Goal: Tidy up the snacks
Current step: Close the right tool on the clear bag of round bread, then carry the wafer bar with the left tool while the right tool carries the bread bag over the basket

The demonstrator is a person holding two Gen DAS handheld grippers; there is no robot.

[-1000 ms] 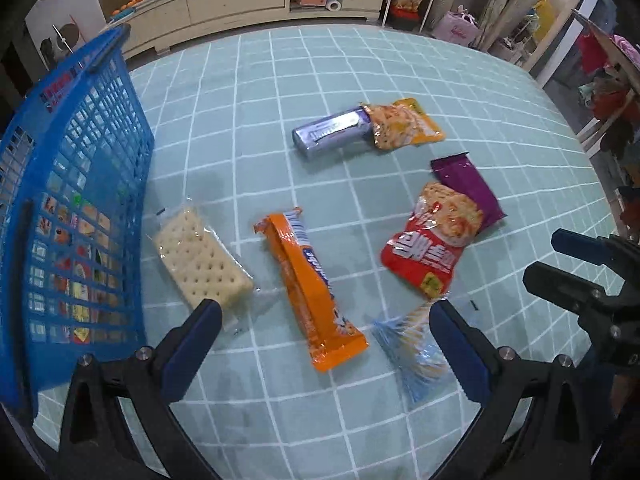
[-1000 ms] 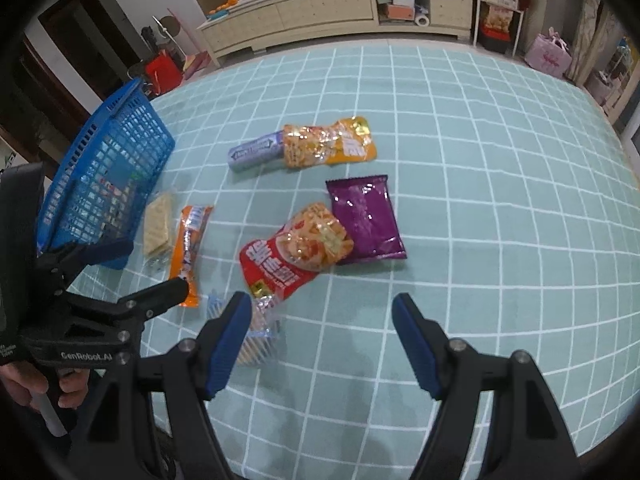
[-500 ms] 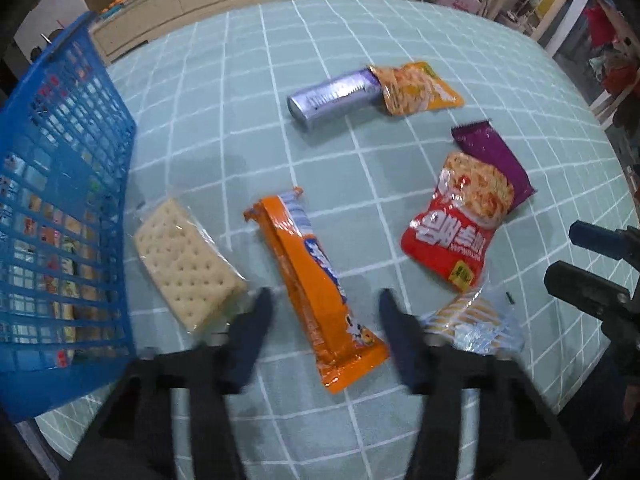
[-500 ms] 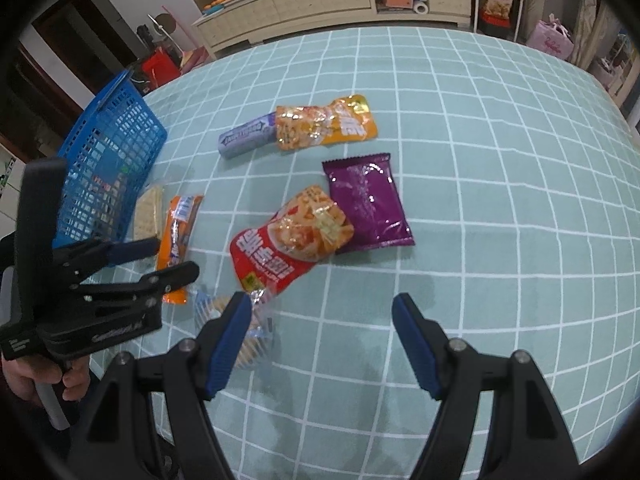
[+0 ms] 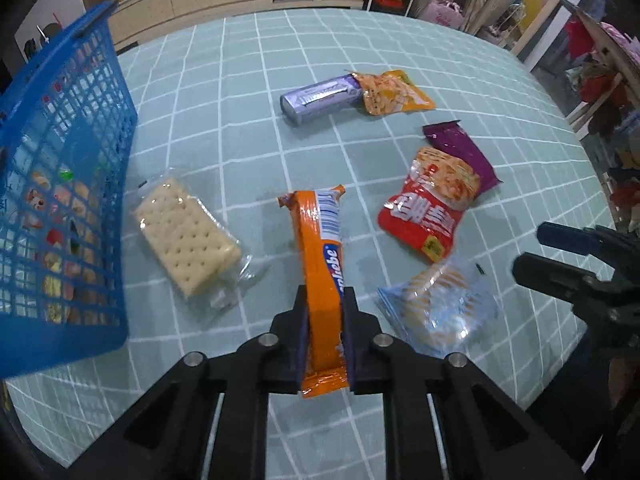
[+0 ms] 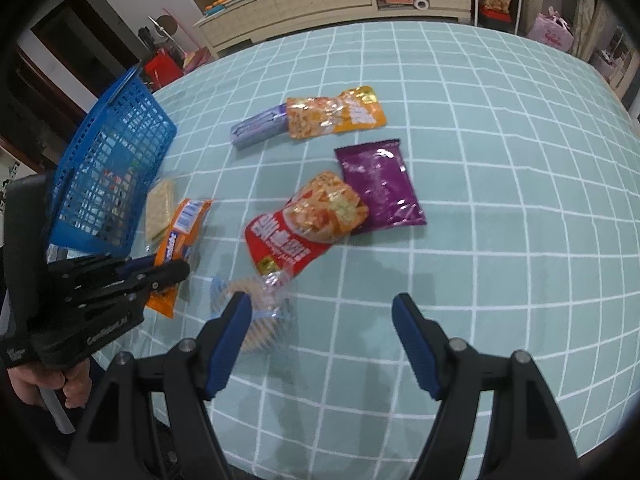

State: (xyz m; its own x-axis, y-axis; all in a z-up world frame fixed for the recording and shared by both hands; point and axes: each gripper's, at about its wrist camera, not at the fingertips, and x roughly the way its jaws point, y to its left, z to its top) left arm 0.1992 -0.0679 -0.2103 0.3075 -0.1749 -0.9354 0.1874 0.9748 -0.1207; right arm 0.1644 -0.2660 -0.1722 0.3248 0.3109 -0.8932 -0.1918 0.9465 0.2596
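Note:
My left gripper (image 5: 325,312) is shut on the near end of a long orange snack bar (image 5: 322,248), which lies on the teal checked tablecloth (image 5: 240,120). The same left gripper (image 6: 168,270) shows at the left of the right wrist view, clamped on the orange bar (image 6: 178,232). A blue mesh basket (image 5: 60,200) with several snacks inside stands at the left. My right gripper (image 6: 322,320) hangs open over the cloth, nothing between its fingers, with a clear blue-edged cookie pack (image 6: 254,312) just beside its left finger.
Loose on the cloth: a cracker pack (image 5: 186,236), a red noodle bag (image 5: 434,210), a purple bag (image 5: 460,152), a silver-purple pack (image 5: 320,98) and a yellow-orange bag (image 5: 394,94). A cabinet (image 5: 192,0) and shelves stand beyond the far edge.
My left gripper's wide-open jaws came down and closed on the near end of the orange bar. The right gripper stayed open and nearly still.

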